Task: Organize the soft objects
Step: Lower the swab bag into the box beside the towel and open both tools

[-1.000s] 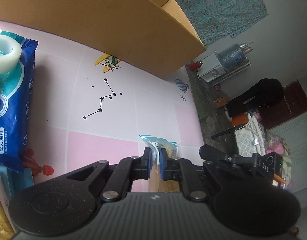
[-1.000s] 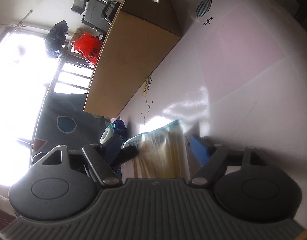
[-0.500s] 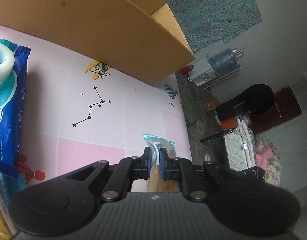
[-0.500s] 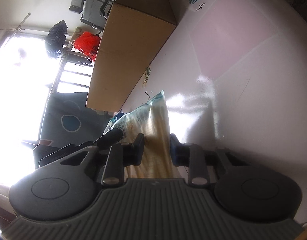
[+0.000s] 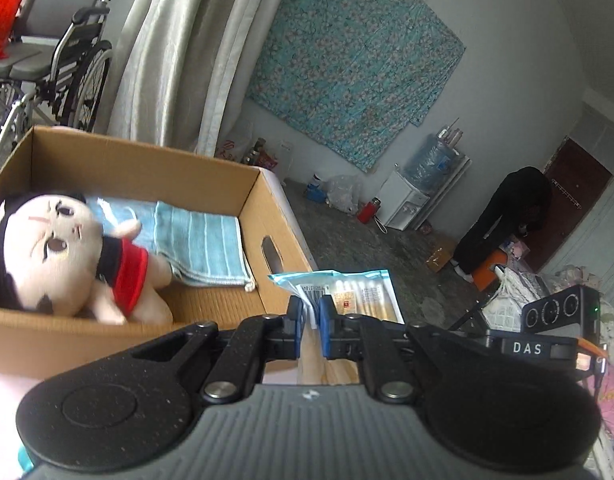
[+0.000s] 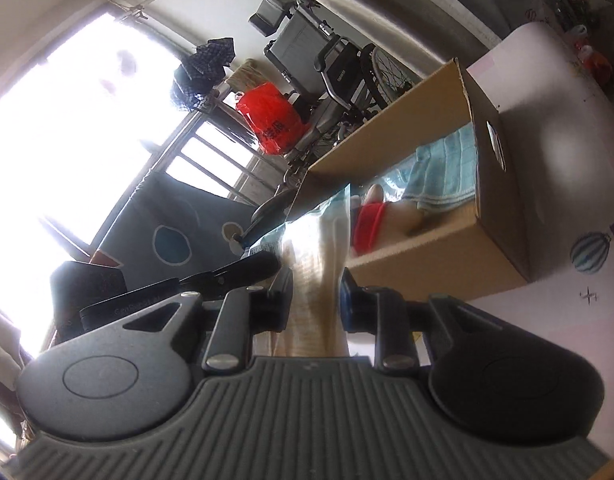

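A flat plastic packet [image 5: 359, 292] with a teal edge and pale sticks inside hangs in the air between both grippers. My left gripper [image 5: 309, 320] is shut on its thin edge. My right gripper [image 6: 315, 300] is shut on the packet [image 6: 319, 248] across its wider body. Just beyond stands an open cardboard box [image 5: 147, 152]. Inside it lie a plush doll [image 5: 55, 256] in a red top and a light-blue towel [image 5: 199, 240]. The right wrist view shows the same box [image 6: 499, 208] from its end, with the towel [image 6: 447, 172] inside.
The box stands on a pink table mat [image 6: 547, 320] printed with balloons. Behind it are a wheelchair [image 5: 67, 60], curtains and a red bag [image 6: 275, 116]. A person in black [image 5: 507, 220] bends over near a door at the far right.
Both grippers have risen with the packet, off the pink mat to above the box's rim. The right jaws closed onto the packet. The box's inside has come into view.
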`<act>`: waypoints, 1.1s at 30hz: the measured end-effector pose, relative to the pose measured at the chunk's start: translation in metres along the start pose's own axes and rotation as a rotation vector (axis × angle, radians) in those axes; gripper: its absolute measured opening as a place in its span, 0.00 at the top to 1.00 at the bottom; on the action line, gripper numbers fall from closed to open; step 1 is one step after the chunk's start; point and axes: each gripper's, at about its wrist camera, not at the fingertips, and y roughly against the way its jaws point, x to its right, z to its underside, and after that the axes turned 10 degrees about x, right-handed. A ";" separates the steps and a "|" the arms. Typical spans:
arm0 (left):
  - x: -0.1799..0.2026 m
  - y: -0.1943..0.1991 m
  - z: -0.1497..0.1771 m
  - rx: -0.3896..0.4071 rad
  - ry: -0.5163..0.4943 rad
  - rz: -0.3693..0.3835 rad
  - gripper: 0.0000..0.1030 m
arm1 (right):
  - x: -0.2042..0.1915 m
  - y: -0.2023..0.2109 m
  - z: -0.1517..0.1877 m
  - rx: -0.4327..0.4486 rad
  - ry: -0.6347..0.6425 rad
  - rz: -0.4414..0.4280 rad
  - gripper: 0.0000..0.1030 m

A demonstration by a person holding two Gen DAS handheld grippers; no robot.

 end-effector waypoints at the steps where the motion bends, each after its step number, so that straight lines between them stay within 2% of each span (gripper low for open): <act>1: 0.000 -0.012 -0.013 0.011 -0.027 -0.017 0.91 | -0.002 -0.012 -0.017 -0.001 0.019 0.019 0.77; 6: -0.009 -0.084 -0.062 -0.010 -0.142 -0.120 0.91 | 0.009 -0.083 -0.091 -0.070 0.052 0.144 0.77; 8: -0.015 -0.108 -0.069 -0.034 -0.165 -0.146 0.91 | 0.021 -0.108 -0.103 -0.117 0.053 0.198 0.77; 10: -0.029 -0.134 -0.069 -0.081 -0.135 -0.169 0.91 | 0.032 -0.134 -0.107 -0.173 0.080 0.269 0.77; 13: -0.044 -0.159 -0.056 -0.116 -0.150 -0.207 0.91 | 0.040 -0.163 -0.099 -0.244 0.152 0.345 0.77; 16: -0.060 -0.175 -0.045 -0.189 -0.128 -0.231 0.91 | 0.048 -0.192 -0.075 -0.365 0.208 0.428 0.78; 18: -0.070 -0.186 -0.037 -0.235 -0.104 -0.227 0.91 | 0.036 -0.204 -0.063 -0.416 0.342 0.492 0.77; 20: -0.079 -0.197 -0.029 -0.282 -0.070 -0.239 0.91 | 0.030 -0.217 -0.056 -0.486 0.418 0.550 0.78; 22: -0.078 -0.205 -0.023 -0.325 -0.108 -0.289 0.91 | 0.026 -0.227 -0.050 -0.564 0.501 0.587 0.79; 25: -0.078 -0.215 -0.023 -0.409 -0.177 -0.305 0.87 | 0.023 -0.234 -0.042 -0.644 0.574 0.619 0.78; 27: -0.085 -0.222 -0.020 -0.481 -0.154 -0.319 0.78 | 0.022 -0.240 -0.044 -0.640 0.560 0.626 0.76; 29: -0.094 -0.222 -0.018 -0.510 -0.090 -0.336 0.77 | 0.021 -0.242 -0.046 -0.626 0.561 0.630 0.75; 32: -0.091 -0.208 -0.025 -0.435 -0.117 -0.342 0.79 | 0.021 -0.237 -0.047 -0.601 0.568 0.629 0.75; 33: -0.090 -0.205 -0.028 -0.414 -0.124 -0.335 0.87 | 0.022 -0.237 -0.047 -0.598 0.567 0.625 0.75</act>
